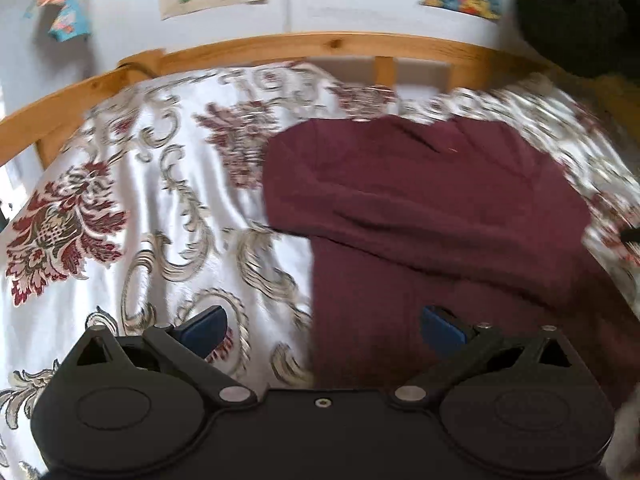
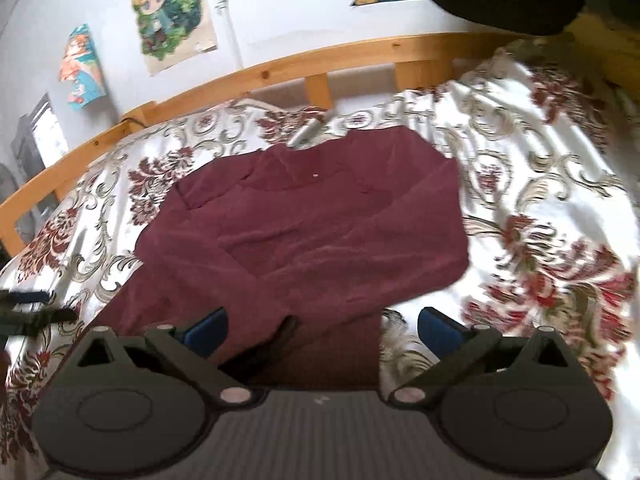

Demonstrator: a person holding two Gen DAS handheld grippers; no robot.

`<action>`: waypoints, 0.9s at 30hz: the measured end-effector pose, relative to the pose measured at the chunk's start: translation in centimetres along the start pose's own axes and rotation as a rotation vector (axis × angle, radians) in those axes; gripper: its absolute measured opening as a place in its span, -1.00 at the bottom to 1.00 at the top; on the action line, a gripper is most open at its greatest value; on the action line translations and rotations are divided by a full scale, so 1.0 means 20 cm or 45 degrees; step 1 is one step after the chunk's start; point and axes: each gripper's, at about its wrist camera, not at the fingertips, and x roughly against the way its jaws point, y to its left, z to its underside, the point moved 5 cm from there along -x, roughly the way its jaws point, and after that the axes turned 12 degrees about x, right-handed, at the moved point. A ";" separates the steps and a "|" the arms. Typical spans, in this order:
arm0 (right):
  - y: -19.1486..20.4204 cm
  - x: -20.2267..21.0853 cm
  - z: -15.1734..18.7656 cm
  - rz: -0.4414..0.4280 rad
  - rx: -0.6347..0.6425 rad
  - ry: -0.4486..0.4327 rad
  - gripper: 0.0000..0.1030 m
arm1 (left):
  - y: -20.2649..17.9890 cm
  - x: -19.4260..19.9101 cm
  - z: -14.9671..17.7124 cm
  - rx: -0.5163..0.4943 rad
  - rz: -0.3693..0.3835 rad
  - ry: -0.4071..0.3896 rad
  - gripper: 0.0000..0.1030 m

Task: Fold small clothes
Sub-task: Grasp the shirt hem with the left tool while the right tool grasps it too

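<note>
A maroon sweater (image 1: 432, 216) lies flat on a white bedspread (image 1: 120, 200) patterned in red and grey, with its sleeves folded across the body. My left gripper (image 1: 322, 324) hovers open over the sweater's left edge, one blue pad above the bedspread and the other above the cloth, with nothing between them. In the right wrist view the sweater (image 2: 304, 232) fills the middle. My right gripper (image 2: 322, 324) stands open over the sweater's near right part, gripping nothing. A black shape at the left edge (image 2: 32, 314) looks like the other gripper's fingers.
A wooden bed rail (image 1: 304, 46) runs along the far side, in front of a pale wall with posters (image 2: 172, 12). A dark bulky thing (image 1: 580, 12) sits at the top right corner. Bedspread (image 2: 540, 220) lies bare on both sides of the sweater.
</note>
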 end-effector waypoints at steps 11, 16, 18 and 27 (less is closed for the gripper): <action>0.12 0.31 0.29 0.106 0.347 0.179 0.99 | -0.15 0.21 0.28 -0.358 0.300 0.049 0.99; 0.28 0.28 0.40 0.042 0.432 0.274 0.99 | -0.19 0.14 0.41 -0.550 0.140 0.105 0.99; 0.33 0.24 0.42 0.042 0.504 0.302 0.99 | -0.20 0.10 0.43 -0.606 0.067 0.115 0.99; 0.41 0.14 0.51 0.165 0.674 0.294 0.99 | -0.16 0.00 0.37 -0.635 -0.107 0.074 0.76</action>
